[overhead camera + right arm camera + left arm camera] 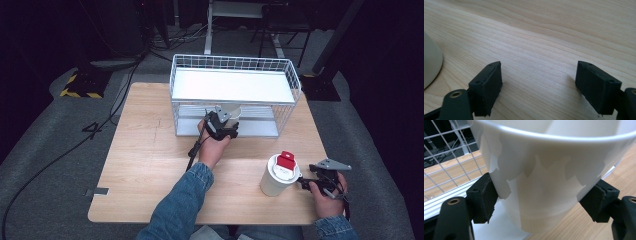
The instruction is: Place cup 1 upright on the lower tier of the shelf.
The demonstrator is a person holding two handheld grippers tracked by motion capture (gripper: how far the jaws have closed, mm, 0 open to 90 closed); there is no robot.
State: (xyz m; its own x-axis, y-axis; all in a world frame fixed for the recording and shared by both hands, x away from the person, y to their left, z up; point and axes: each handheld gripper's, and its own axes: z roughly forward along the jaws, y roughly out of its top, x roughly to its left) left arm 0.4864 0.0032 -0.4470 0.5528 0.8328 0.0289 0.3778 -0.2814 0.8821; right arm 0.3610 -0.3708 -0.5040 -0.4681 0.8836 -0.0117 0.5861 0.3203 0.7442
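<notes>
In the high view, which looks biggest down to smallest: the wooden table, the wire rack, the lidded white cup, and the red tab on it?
1. Wooden table
2. Wire rack
3. Lidded white cup
4. Red tab

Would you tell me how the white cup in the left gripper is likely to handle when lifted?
The cup looks thin-walled and see-through, so it is probably light and may dent under a harder squeeze. Its smooth, glossy wall could slip between the left gripper's pads. Narrower at the base, it may tip if pushed.
</notes>
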